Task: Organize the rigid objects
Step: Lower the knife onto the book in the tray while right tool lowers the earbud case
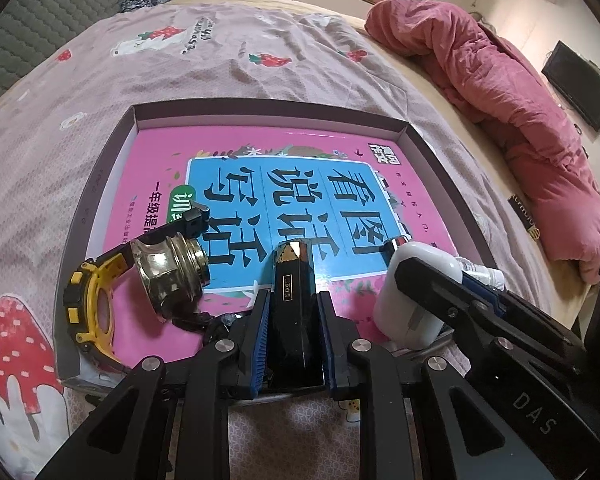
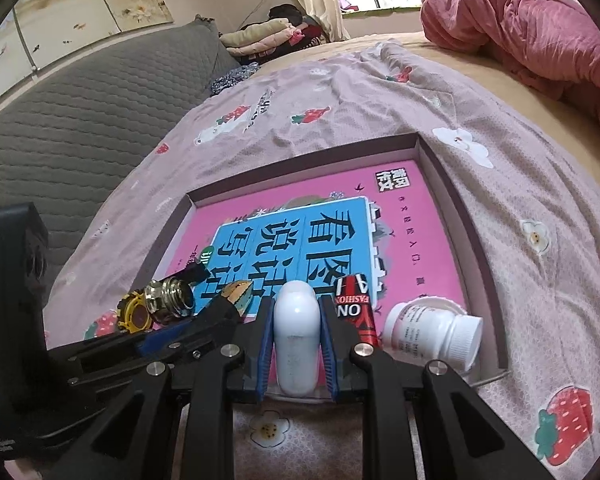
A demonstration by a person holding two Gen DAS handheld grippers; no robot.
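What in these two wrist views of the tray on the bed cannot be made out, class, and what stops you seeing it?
- Black box, left wrist view: its near end is hidden between the left gripper fingers.
- White pill bottle, right wrist view: label print too small to read.
- Red packet, right wrist view: partly covered by the right gripper.
- Yellow watch, left wrist view: dial unreadable, seen edge-on.

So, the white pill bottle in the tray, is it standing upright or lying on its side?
Lying on its side. The white pill bottle rests along the tray floor, cap on, pointing right.
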